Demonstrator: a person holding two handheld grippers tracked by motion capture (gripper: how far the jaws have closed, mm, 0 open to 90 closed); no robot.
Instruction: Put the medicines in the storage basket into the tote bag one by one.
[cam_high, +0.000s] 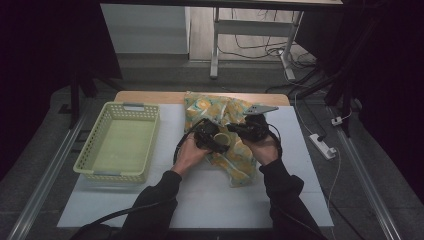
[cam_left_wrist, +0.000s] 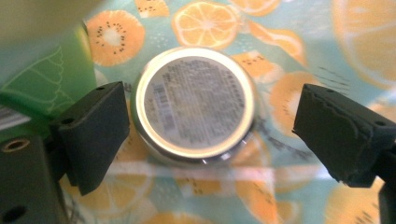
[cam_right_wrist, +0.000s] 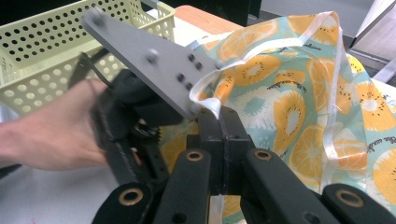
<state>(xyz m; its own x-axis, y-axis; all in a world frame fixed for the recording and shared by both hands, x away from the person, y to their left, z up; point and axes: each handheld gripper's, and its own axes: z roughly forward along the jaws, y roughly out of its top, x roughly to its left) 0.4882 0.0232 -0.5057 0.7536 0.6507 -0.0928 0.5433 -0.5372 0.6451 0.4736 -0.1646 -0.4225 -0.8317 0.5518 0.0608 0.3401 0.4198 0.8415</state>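
A fruit-print bag (cam_high: 227, 135), patterned with orange slices and kiwi on pale teal, lies crumpled across the middle of the white tabletop (cam_high: 200, 200). A round tin (cam_left_wrist: 195, 103) with a silver rim and a grey printed label lies flat inside the bag, between the two pads of the left gripper (cam_left_wrist: 210, 135). The pads stand apart on either side of the tin and neither presses on it. In the left gripper view a green carton (cam_left_wrist: 37, 79) with a leaf outline sits just beside the tin, its edges blurred and partly cut off by the frame.

The right gripper (cam_right_wrist: 219, 116) has its jaws together, pinching the white-hemmed edge of the bag and holding the opening up. In the right gripper view the left gripper's grey plate and the left hand (cam_right_wrist: 51, 135) stand in front of the bag's mouth, so the tin is hidden there.

A pale yellow perforated basket (cam_high: 120, 142) rests on the left part of the tabletop, well apart from the bag. In the high view both grippers crowd over the bag and what lies inside it is hard to make out. The label's print is too blurred to read.
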